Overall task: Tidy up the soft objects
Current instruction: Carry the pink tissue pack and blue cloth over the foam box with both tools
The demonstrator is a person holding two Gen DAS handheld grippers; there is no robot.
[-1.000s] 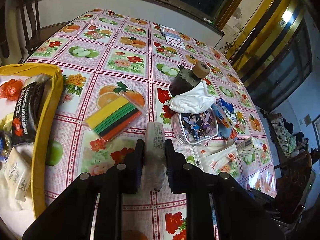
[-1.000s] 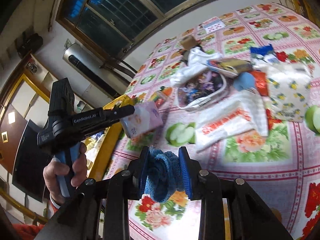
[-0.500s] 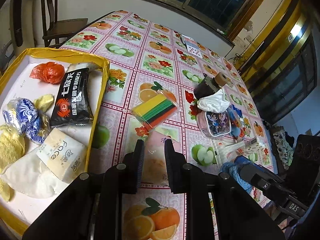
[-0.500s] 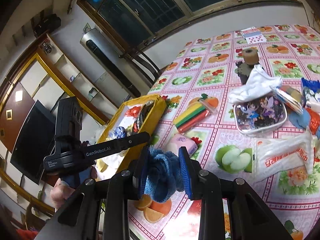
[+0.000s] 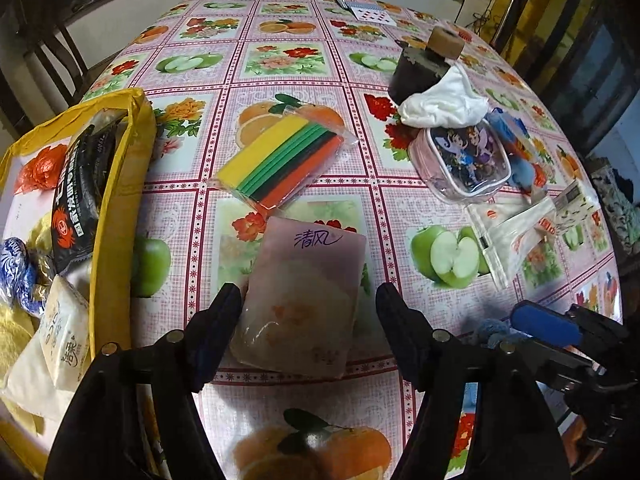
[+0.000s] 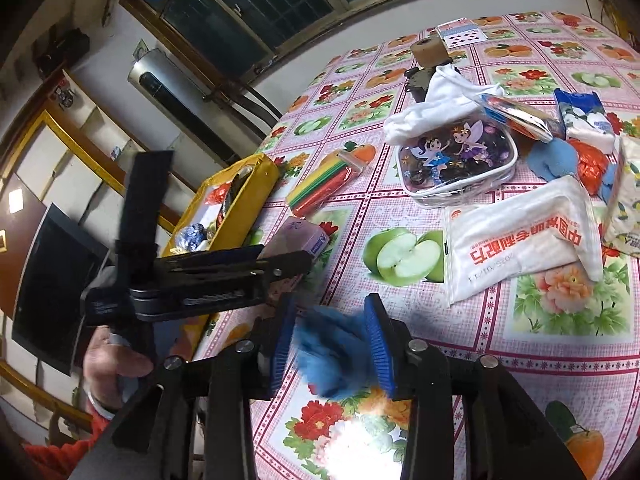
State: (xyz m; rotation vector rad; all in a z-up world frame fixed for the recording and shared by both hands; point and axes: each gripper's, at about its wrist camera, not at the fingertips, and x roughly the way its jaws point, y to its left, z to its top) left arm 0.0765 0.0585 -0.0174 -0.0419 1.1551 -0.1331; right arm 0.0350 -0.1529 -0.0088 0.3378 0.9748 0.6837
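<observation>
At the left edge of my left view, about nine o'clock, the yellow tray (image 5: 120,216) holds a black snack bag (image 5: 78,184), a white tissue pack (image 5: 66,332) and a blue-white wrapper (image 5: 16,268). The pink tissue pack (image 5: 304,296) is flat and soft, in pale pink wrap with blue characters near its top edge. It lies flat on the fruit-print tablecloth (image 5: 280,60), just right of the tray. My left gripper (image 5: 310,316) points toward twelve o'clock with its jaws wide apart. The pack lies between them; whether a finger touches it, I cannot tell. At one o'clock a white cloth (image 5: 444,104) lies against a clear cartoon pouch (image 5: 464,160).

In the right view, my left hand (image 6: 112,364) grasps its handle at eight o'clock. My right gripper (image 6: 328,344) is closed on a fuzzy blue cloth (image 6: 332,354), which bulges between the blue pads (image 6: 378,344) above the table.
</observation>
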